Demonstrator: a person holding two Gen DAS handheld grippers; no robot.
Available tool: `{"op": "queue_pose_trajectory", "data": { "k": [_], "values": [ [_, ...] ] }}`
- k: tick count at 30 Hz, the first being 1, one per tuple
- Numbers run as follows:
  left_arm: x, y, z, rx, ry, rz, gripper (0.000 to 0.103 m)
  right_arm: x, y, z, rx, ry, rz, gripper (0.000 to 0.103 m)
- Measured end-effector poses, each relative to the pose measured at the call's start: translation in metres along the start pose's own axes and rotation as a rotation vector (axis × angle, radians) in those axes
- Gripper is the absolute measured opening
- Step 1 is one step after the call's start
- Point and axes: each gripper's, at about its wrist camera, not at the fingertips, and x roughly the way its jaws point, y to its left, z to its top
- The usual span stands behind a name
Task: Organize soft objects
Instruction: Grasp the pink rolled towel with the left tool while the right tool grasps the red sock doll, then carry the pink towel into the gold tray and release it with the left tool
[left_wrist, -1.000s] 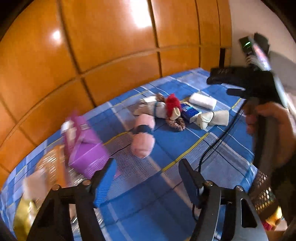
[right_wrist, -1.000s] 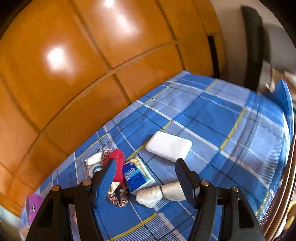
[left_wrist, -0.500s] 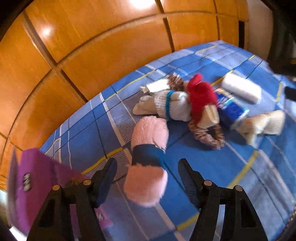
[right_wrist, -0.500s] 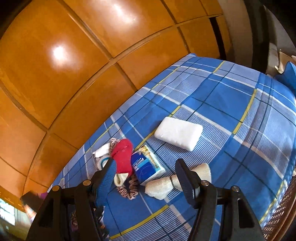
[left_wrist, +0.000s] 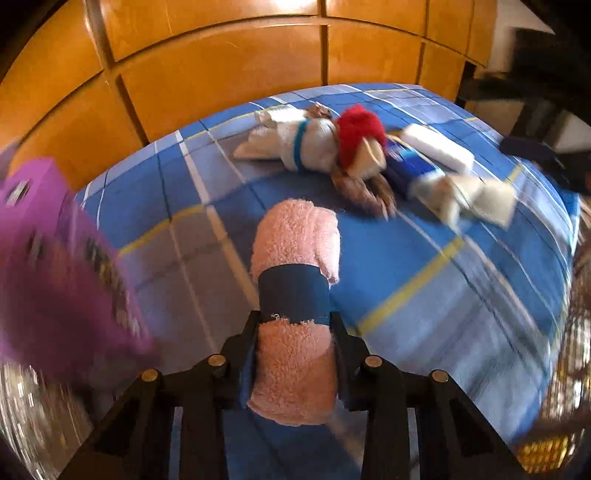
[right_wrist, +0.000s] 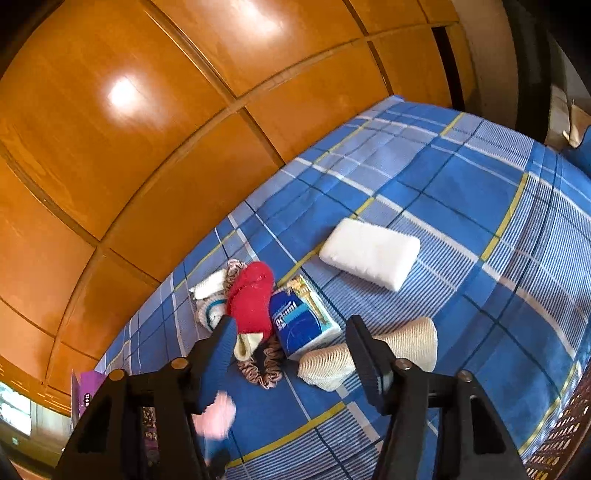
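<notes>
My left gripper is shut on a rolled pink towel with a dark blue band, which lies lengthwise on the blue plaid bedsheet. In the right wrist view the towel's end shows blurred at lower left. My right gripper hovers above a pile, its jaws closing with nothing pressed between them. The pile holds a red sock, a blue tissue pack, a striped scrunchie, a cream rolled cloth and a white sock with a teal band.
A white folded pad lies beyond the pile. A purple box stands at the left, close to the towel. Orange wooden panels back the bed. A woven edge borders the bed at lower right.
The left gripper dropped down over the pink towel and closed on its near end. The right gripper's fingers drew slightly closer together; it stayed above the pile.
</notes>
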Motion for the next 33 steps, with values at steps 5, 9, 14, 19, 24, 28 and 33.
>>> {"op": "queue_pose_trajectory", "data": {
  "k": [5, 9, 14, 19, 24, 28, 33],
  "values": [
    [-0.005, 0.004, -0.020, -0.024, -0.022, -0.040, 0.036, 0.012, 0.013, -0.007, -0.063, 0.067, 0.011, 0.050],
    [-0.002, 0.008, -0.018, -0.048, -0.022, -0.060, 0.036, 0.027, 0.037, -0.004, -0.154, 0.131, 0.016, 0.049],
    [-0.005, 0.007, -0.023, -0.053, -0.045, -0.058, 0.036, 0.068, 0.068, 0.013, -0.253, 0.175, -0.051, 0.049],
    [-0.007, 0.006, -0.026, -0.056, -0.057, -0.048, 0.036, 0.113, 0.062, 0.003, -0.297, 0.263, -0.137, 0.029],
    [-0.022, 0.010, -0.018, -0.102, -0.059, -0.062, 0.033, 0.100, 0.056, 0.007, -0.274, 0.240, -0.095, 0.018],
    [-0.054, 0.014, 0.003, -0.126, -0.127, -0.096, 0.033, 0.104, 0.052, 0.007, -0.273, 0.276, -0.098, 0.018],
    [-0.082, 0.025, 0.052, -0.150, -0.166, -0.145, 0.033, 0.112, 0.059, 0.001, -0.316, 0.305, -0.124, 0.018]
  ]
}}
